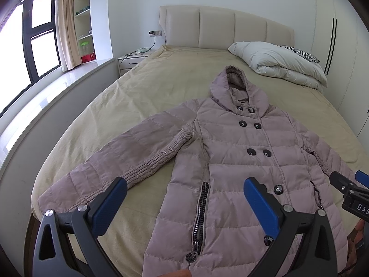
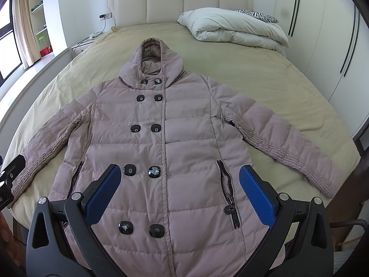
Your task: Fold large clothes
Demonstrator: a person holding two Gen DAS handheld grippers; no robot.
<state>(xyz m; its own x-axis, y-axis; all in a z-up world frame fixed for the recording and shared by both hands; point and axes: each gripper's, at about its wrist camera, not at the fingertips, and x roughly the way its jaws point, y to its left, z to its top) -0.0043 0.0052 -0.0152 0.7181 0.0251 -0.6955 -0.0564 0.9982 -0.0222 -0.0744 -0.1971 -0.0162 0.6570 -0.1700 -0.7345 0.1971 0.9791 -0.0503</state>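
A mauve quilted hooded coat [image 1: 235,152] lies flat, front up, on the bed [image 1: 147,83], sleeves spread to both sides, hood toward the headboard. It fills the right wrist view [image 2: 184,143] too. My left gripper [image 1: 184,189] is open and empty, above the coat's lower left part near the left zip pocket [image 1: 201,212]. My right gripper [image 2: 180,175] is open and empty, above the coat's lower front by the black buttons [image 2: 154,171]. The right gripper's tip also shows at the right edge of the left wrist view [image 1: 350,184].
A folded white duvet [image 1: 281,62] and a zebra pillow [image 1: 302,52] lie at the bed's far right. A nightstand [image 1: 131,61] with cables stands at the far left, by the window ledge [image 1: 53,92]. Wardrobe doors [image 2: 327,34] stand on the right.
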